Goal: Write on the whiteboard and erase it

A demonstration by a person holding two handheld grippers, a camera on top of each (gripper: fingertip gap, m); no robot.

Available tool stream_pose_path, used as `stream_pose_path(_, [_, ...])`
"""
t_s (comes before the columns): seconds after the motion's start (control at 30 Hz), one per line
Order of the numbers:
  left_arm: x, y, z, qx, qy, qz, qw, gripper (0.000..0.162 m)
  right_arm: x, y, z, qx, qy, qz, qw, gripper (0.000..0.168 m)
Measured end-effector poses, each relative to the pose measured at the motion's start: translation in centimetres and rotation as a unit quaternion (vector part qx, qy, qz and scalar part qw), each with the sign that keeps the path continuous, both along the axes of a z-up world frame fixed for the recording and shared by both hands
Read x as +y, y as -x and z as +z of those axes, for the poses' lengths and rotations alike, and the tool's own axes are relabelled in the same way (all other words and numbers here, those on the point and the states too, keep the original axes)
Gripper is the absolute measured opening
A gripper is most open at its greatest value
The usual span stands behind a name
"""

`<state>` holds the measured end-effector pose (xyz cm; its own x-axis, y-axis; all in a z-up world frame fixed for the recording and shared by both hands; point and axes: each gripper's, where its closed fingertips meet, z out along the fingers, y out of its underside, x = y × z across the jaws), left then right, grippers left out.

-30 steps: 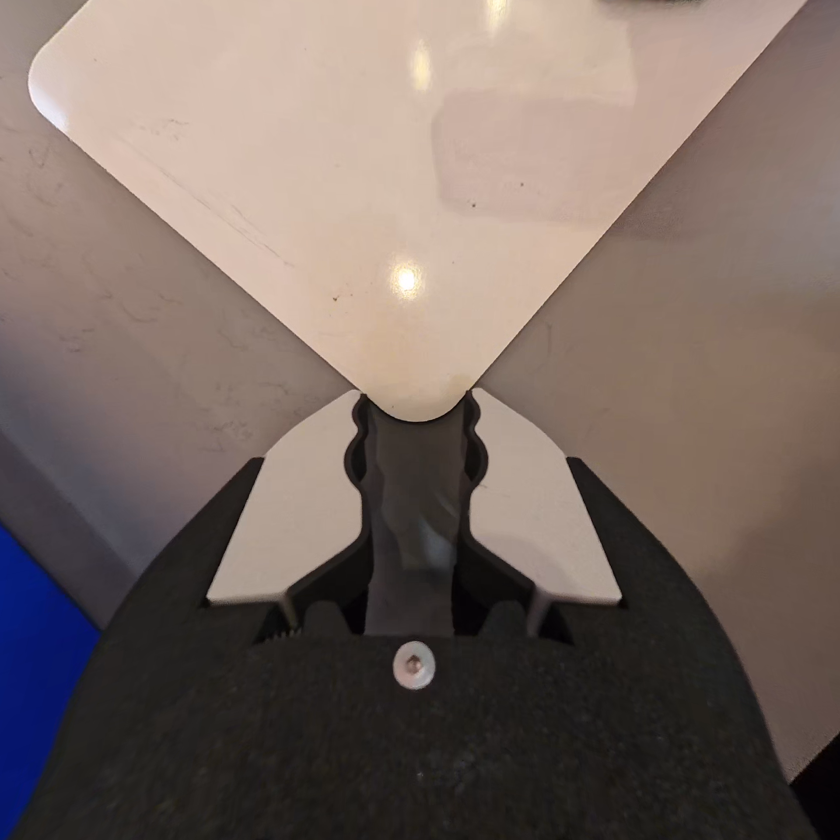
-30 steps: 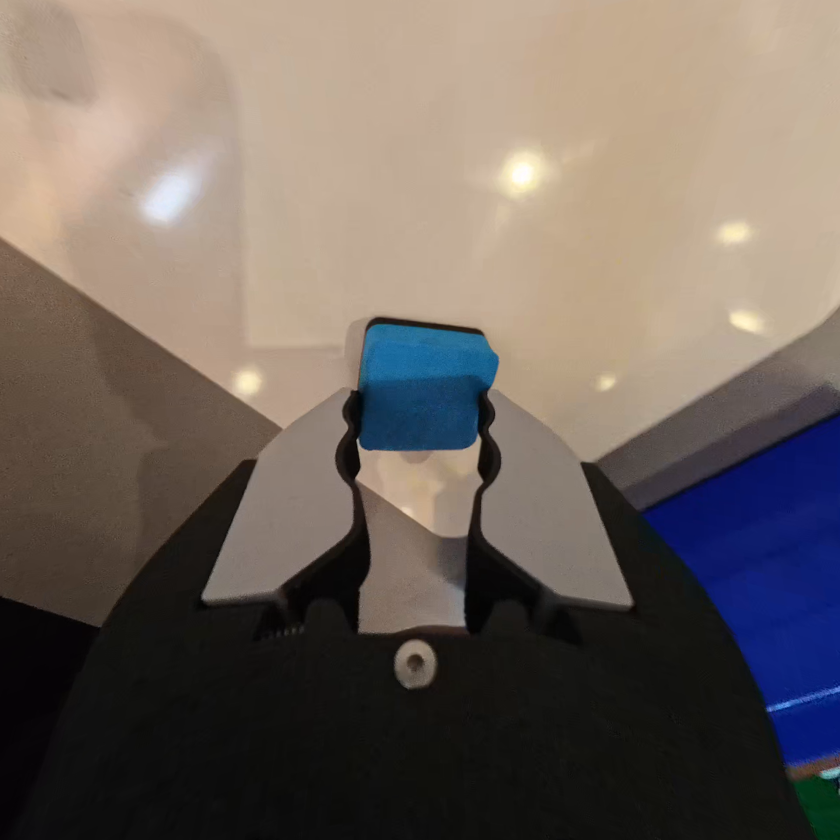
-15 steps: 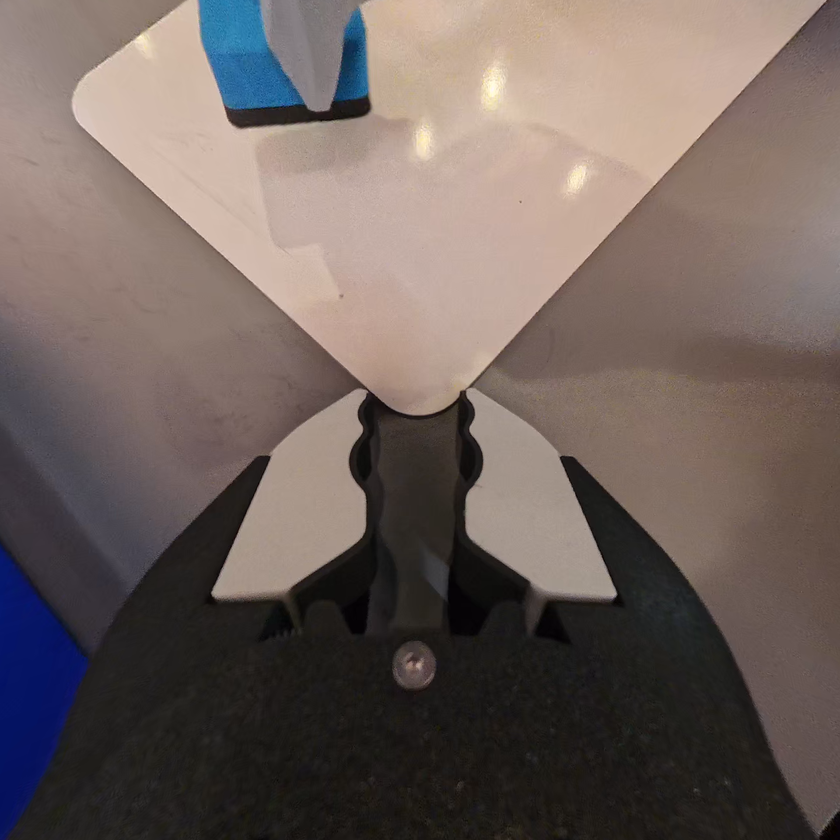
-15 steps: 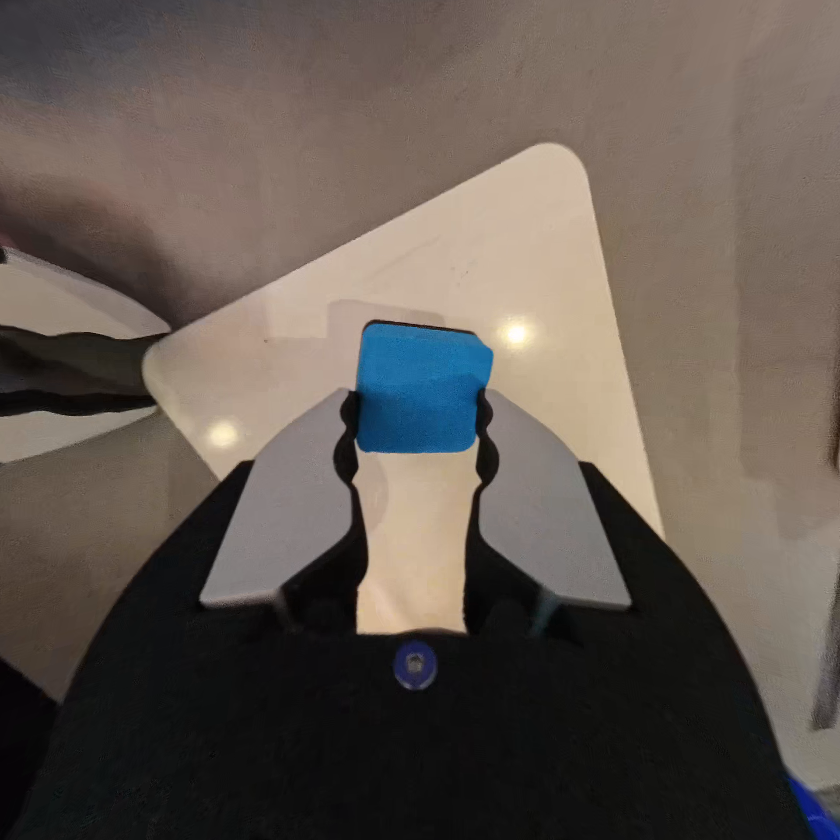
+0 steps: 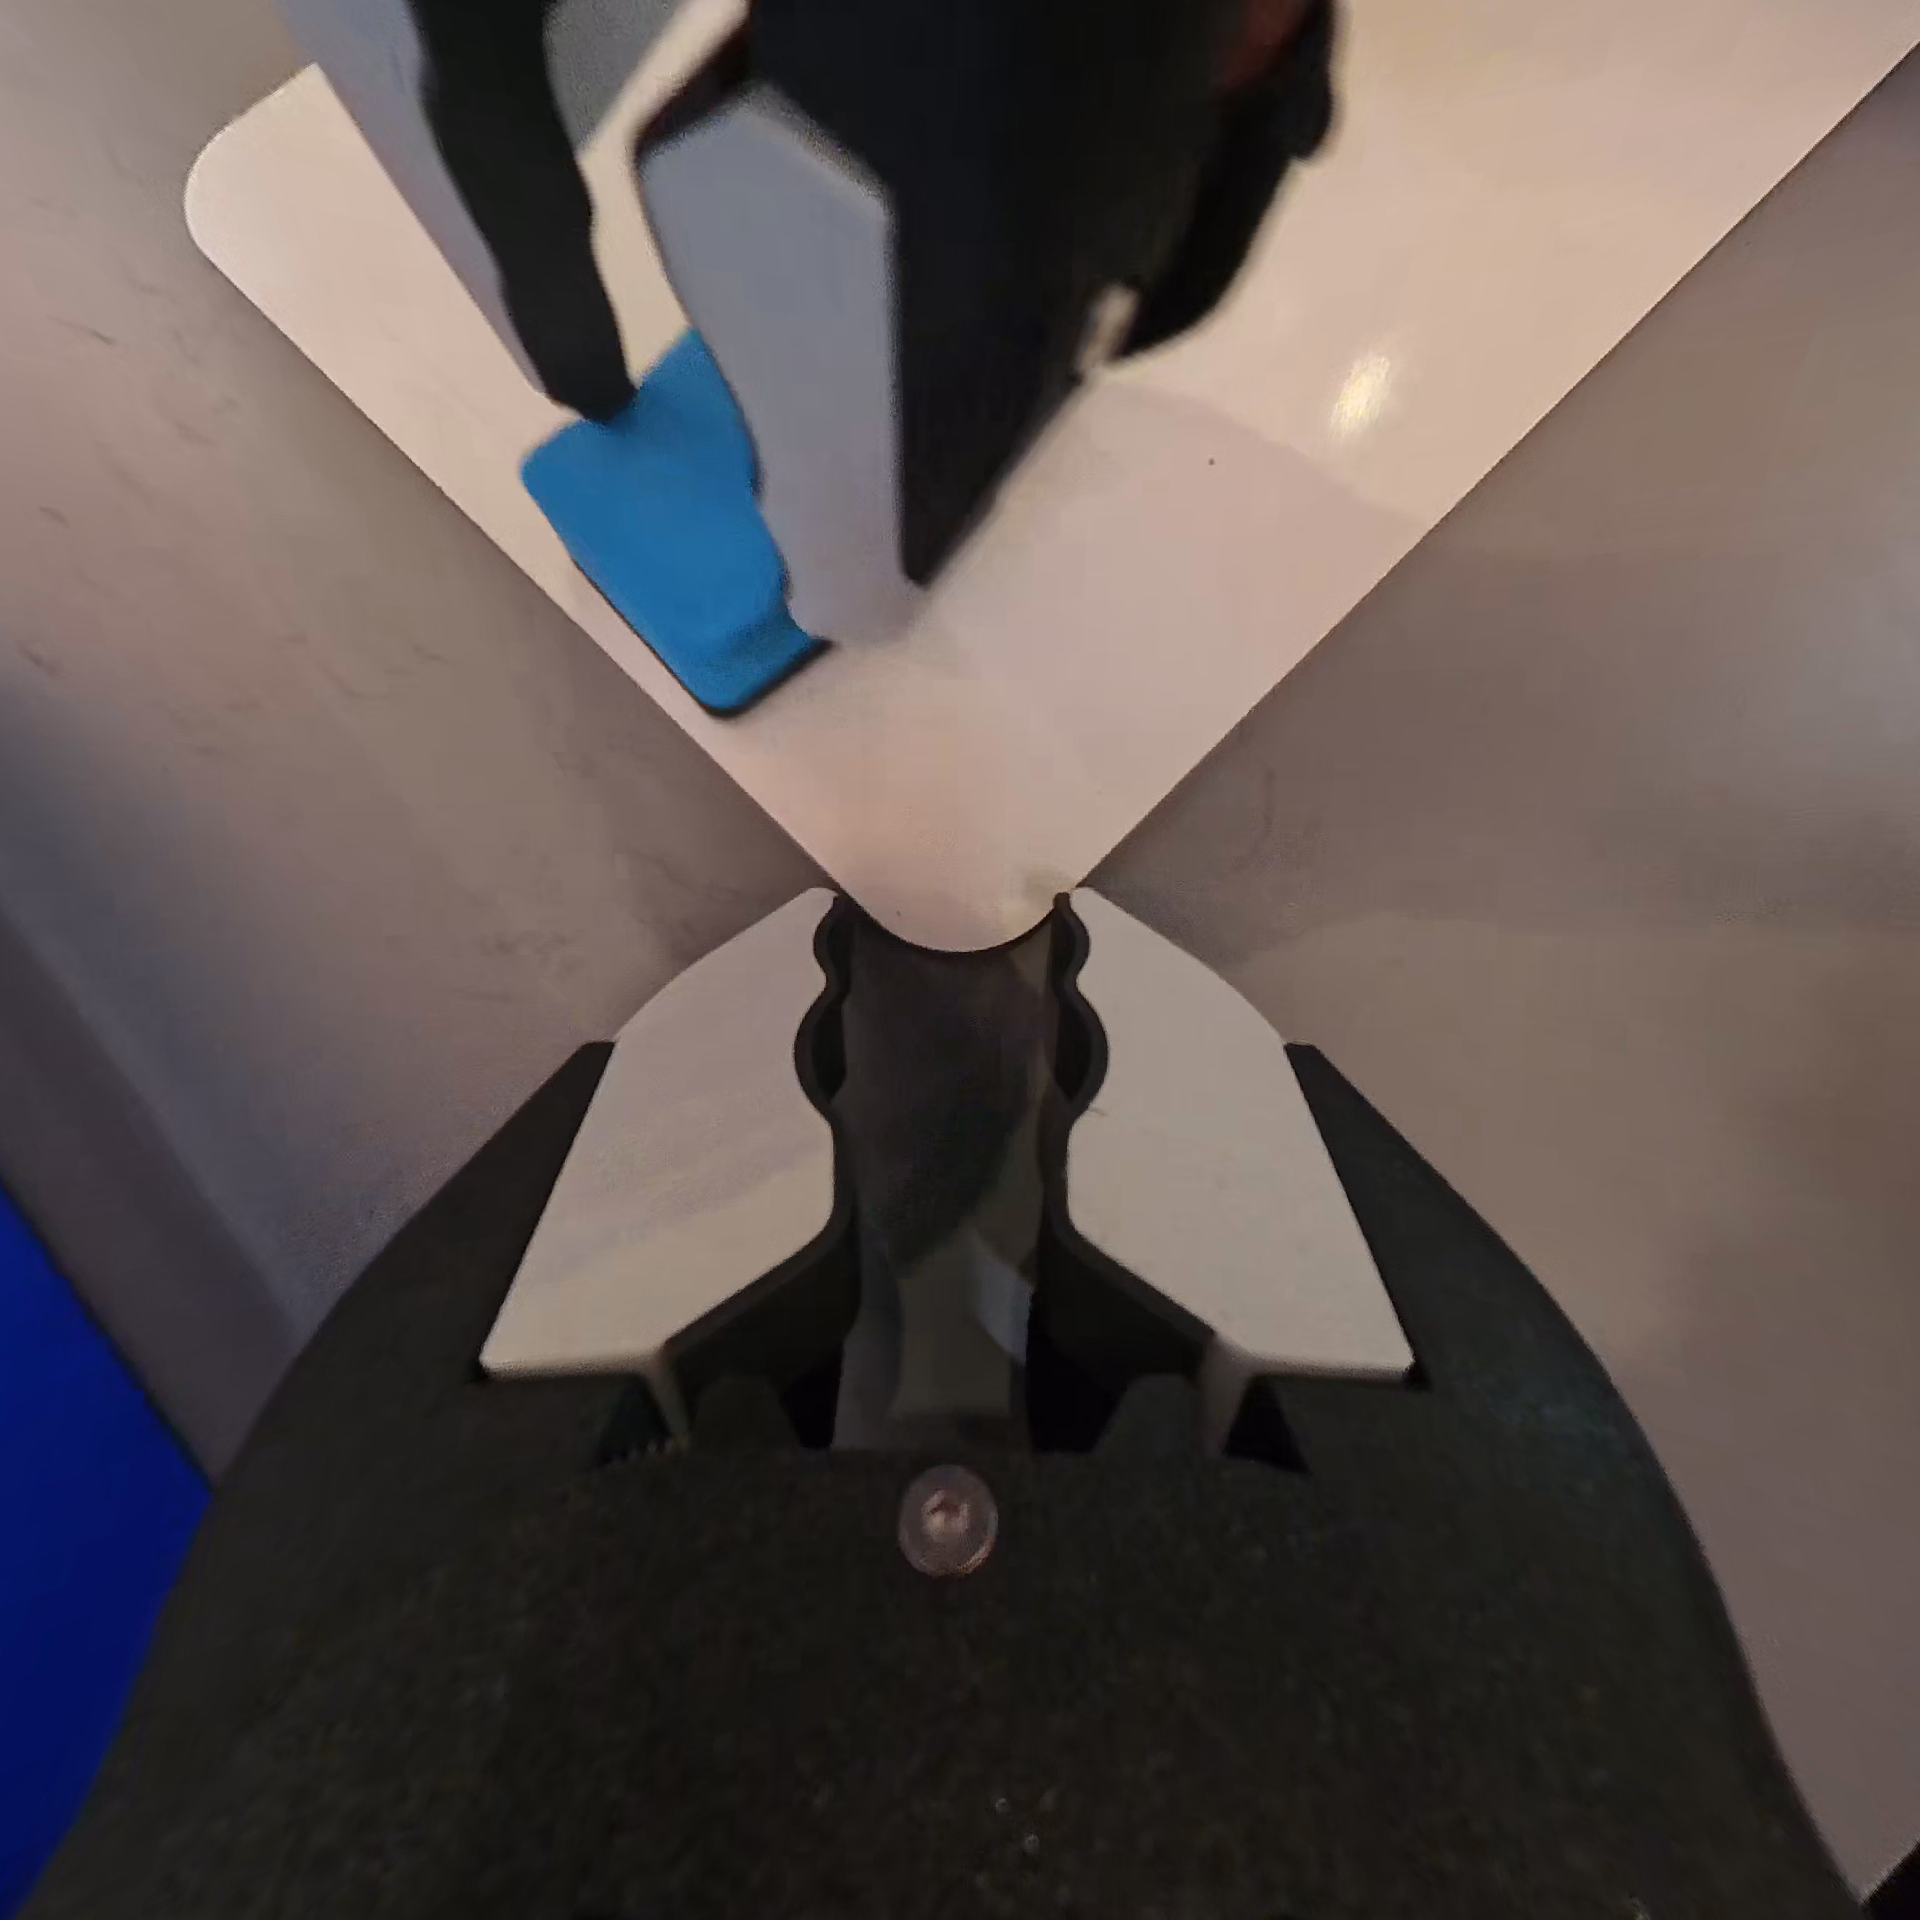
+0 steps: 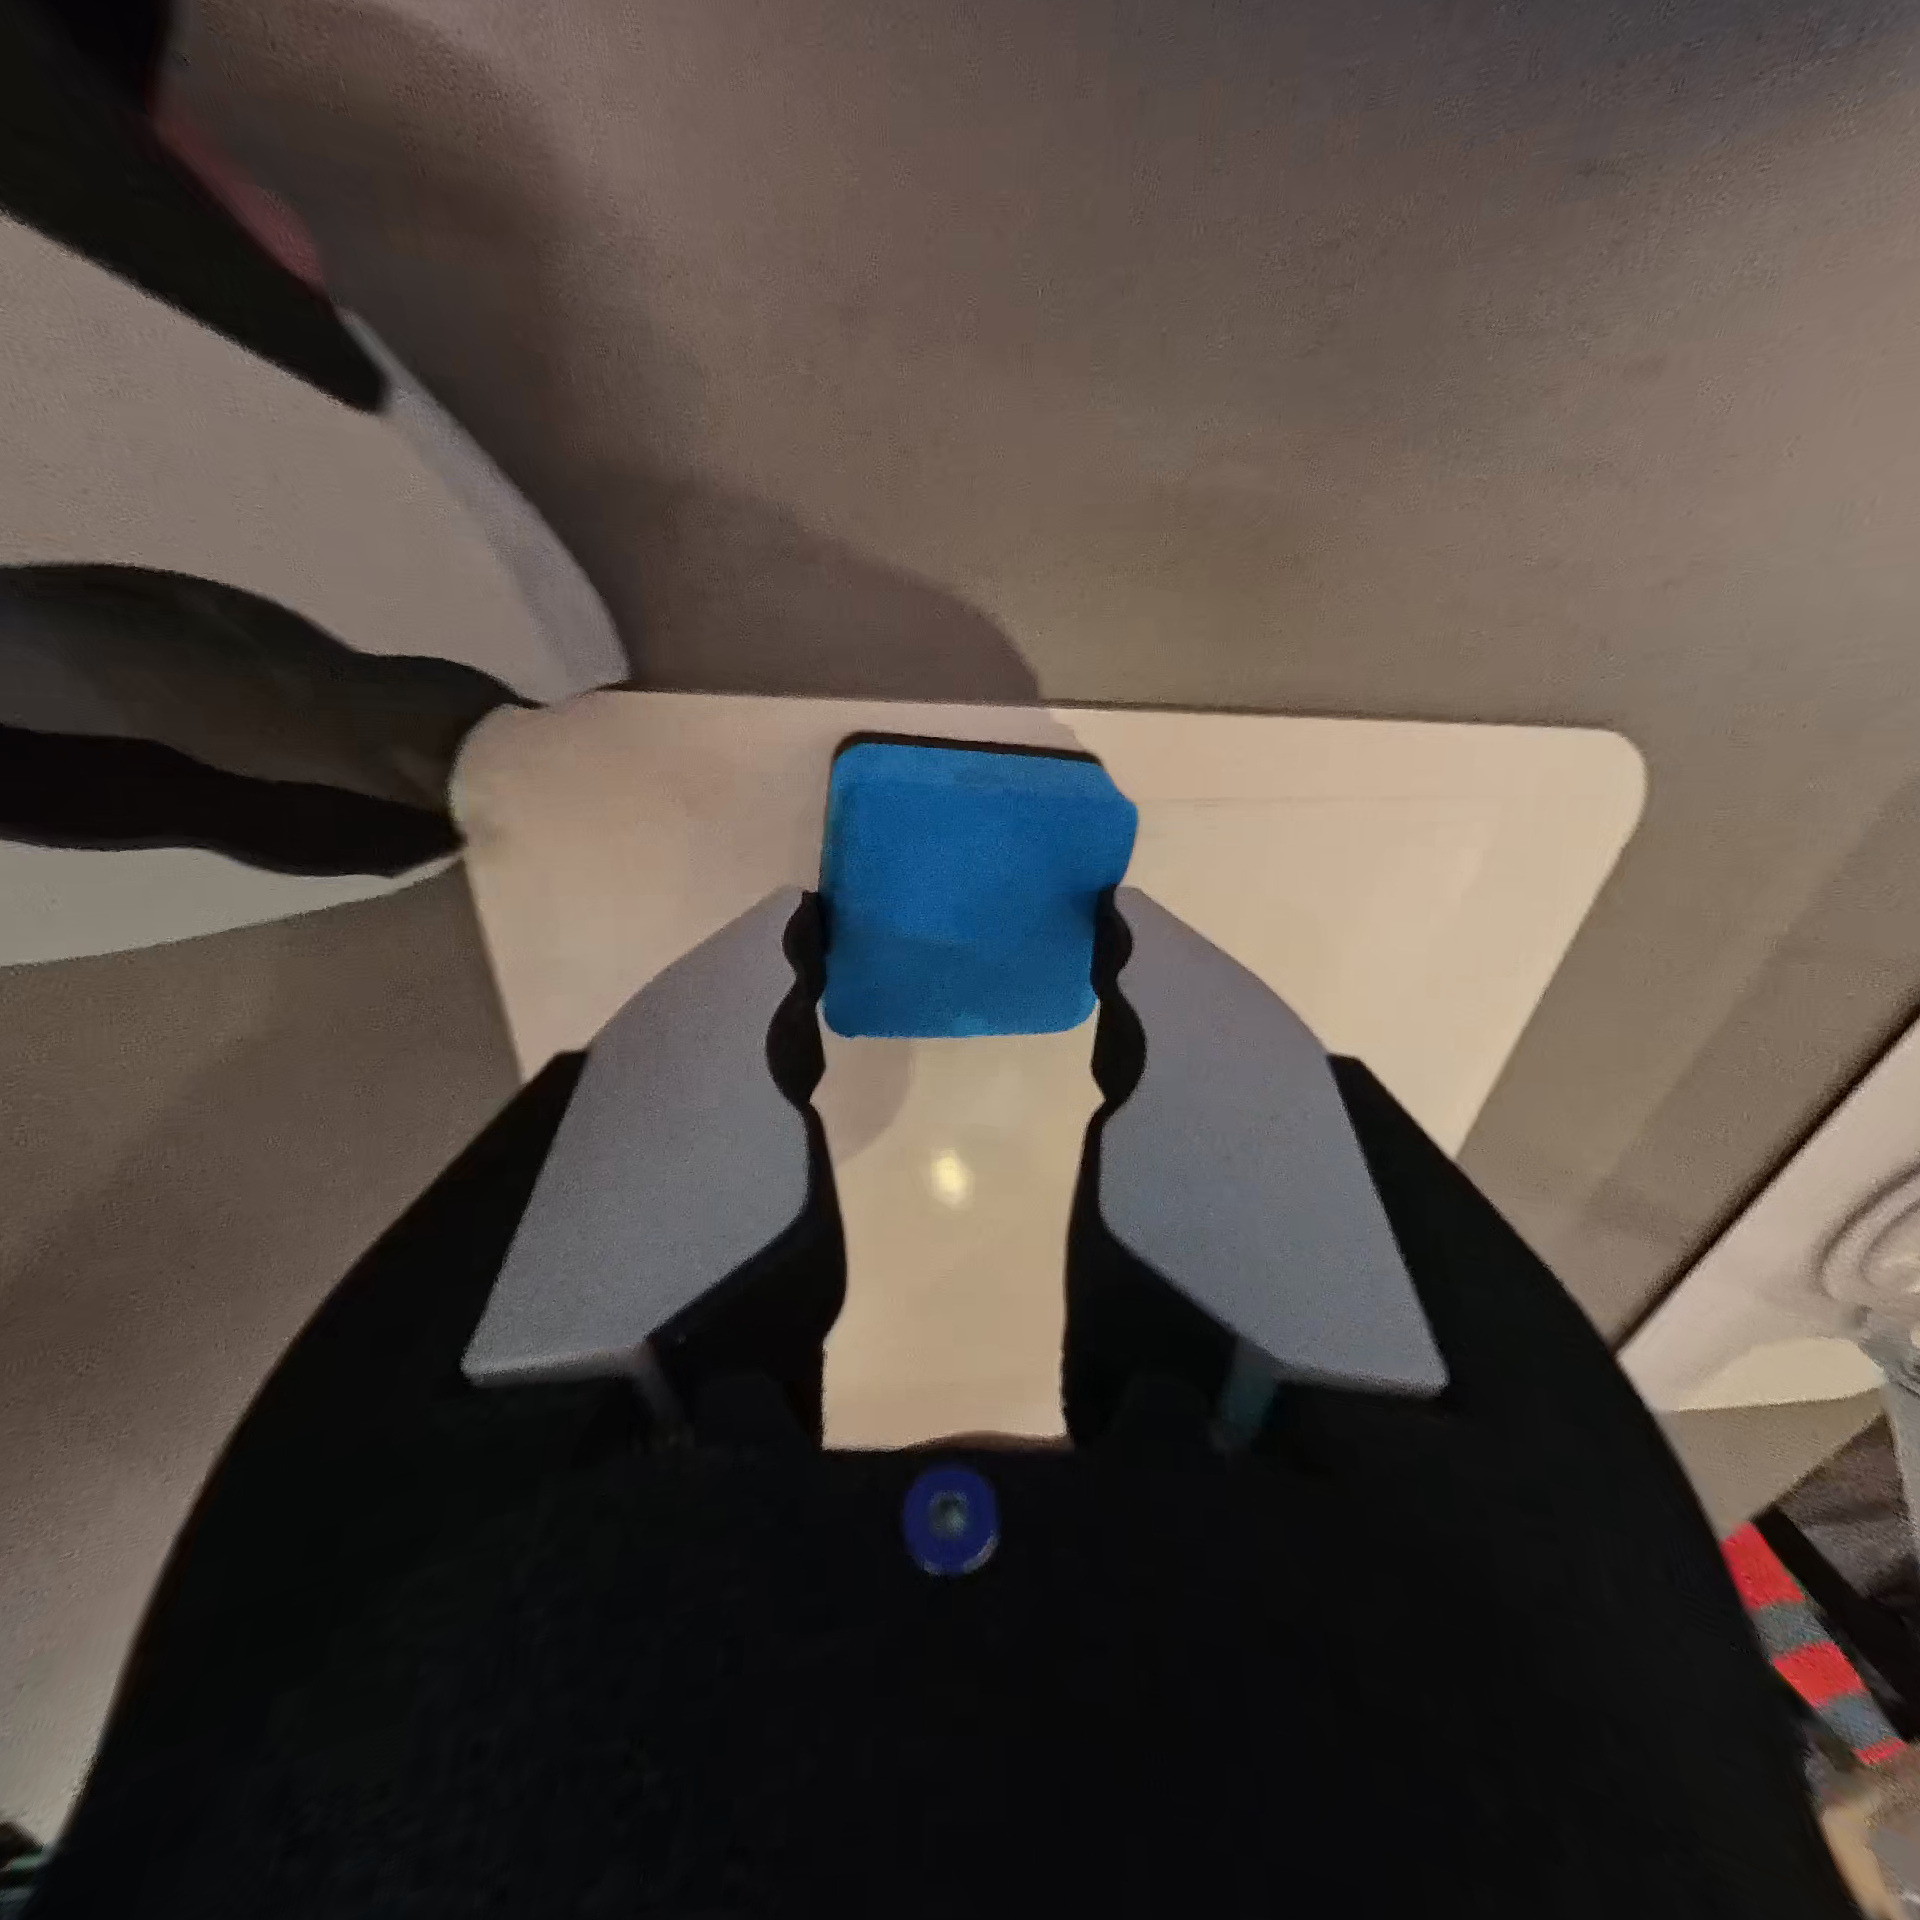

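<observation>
My right claw (image 6: 958, 935) is clamped on the blue eraser (image 6: 966, 894) – the block sits right at the fingertips, pinched on both sides, its dark felt underside turned away from my camera toward the whiteboard (image 6: 1351, 935). From the left wrist view the eraser (image 5: 665, 540) looks pressed flat on the whiteboard (image 5: 1195, 582), near the board's left edge and well forward of my left claw's tips; the right claw (image 5: 727, 436) comes down on it from above, blurred.

My left claw (image 5: 945, 914) is partly open and has nothing between its fingers. The board's near rounded corner lies exactly in the gap at the fingertips; whether the tips touch that corner I cannot tell. In the right wrist view that left claw (image 6: 457, 790) shows at the far left corner of the board.

The whiteboard lies flat on the grey bench (image 5: 312, 831), turned cornerwise to my left camera. I see no writing on its visible surface – only ceiling-light reflections and a few small specks. Past the bench edge on my right there is something clear, like glass (image 6: 1881, 1278)
</observation>
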<state>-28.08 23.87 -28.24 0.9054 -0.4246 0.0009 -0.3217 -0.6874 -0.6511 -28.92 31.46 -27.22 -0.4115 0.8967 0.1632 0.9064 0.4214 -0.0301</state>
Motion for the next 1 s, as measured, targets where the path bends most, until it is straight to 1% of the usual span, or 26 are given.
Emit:
stream_pose_path(0.13, [-0.1,0.0,0.0,0.005,-0.005,-0.001,1.0,0.035,-4.1,-1.3,0.2,-0.015,0.068,-0.001,0.998,0.049])
stream_pose_path(0.17, [-0.1,-0.1,0.0,0.009,-0.011,-0.002,1.0,0.034,-4.6,-1.6,0.4,-0.018,0.076,0.0,0.997,0.049])
stream_pose_path(0.23, [-0.2,-0.1,0.0,0.001,-0.012,0.002,1.0,0.033,-3.7,-2.6,0.6,-0.02,0.065,-0.012,0.998,0.05])
stream_pose_path(0.3, [-0.4,0.0,0.0,0.0,-0.014,-0.005,1.0,0.031,-2.0,-4.3,1.3,-0.011,0.055,-0.044,0.997,0.05])
stream_pose_path(0.37, [-0.5,0.4,0.0,0.003,-0.01,0.0,1.0,0.028,-0.6,-6.2,2.8,0.028,0.046,-0.081,0.995,0.05])
stream_pose_path(0.5, [-0.7,0.5,0.0,0.009,-0.01,0.002,1.0,0.028,-0.5,-10.9,5.8,0.128,0.085,-0.165,0.974,0.05])
stream_pose_path(0.57, [-0.7,0.5,0.0,0.01,-0.007,0.001,1.0,0.028,0.1,-14.2,6.1,0.164,0.085,-0.228,0.956,0.05])
stream_pose_path(0.6, [-0.7,0.5,0.0,0.011,-0.005,0.0,1.0,0.028,0.6,-15.5,6.2,0.189,0.084,-0.272,0.94,0.05])
stream_pose_path(0.67, [-0.7,0.5,0.0,0.012,-0.002,-0.001,1.0,0.028,1.0,-16.7,6.1,0.255,0.11,-0.356,0.892,0.05])
stream_pose_path(0.7, [-0.7,0.5,0.0,0.012,-0.001,-0.001,1.0,0.028,0.7,-17.0,5.9,0.279,0.129,-0.38,0.872,0.05])
stream_pose_path(0.73, [-0.7,0.5,0.0,0.013,0.001,-0.001,1.0,0.029,0.6,-17.3,5.5,0.292,0.133,-0.397,0.86,0.05])
stream_pose_path(0.83, [-0.6,0.5,0.0,0.021,0.005,-0.003,1.0,0.03,1.2,-18.6,3.9,0.297,0.1,-0.454,0.834,0.05])
stream_pose_path(0.93, [-0.6,0.6,0.0,0.031,0.004,-0.005,1.0,0.031,1.7,-19.0,2.5,0.276,0.094,-0.51,0.809,0.05])
stream_pose_path(1.0, [-0.6,0.6,0.0,0.037,0.003,-0.006,0.999,0.031,2.1,-19.0,1.6,0.251,0.079,-0.535,0.803,0.05])
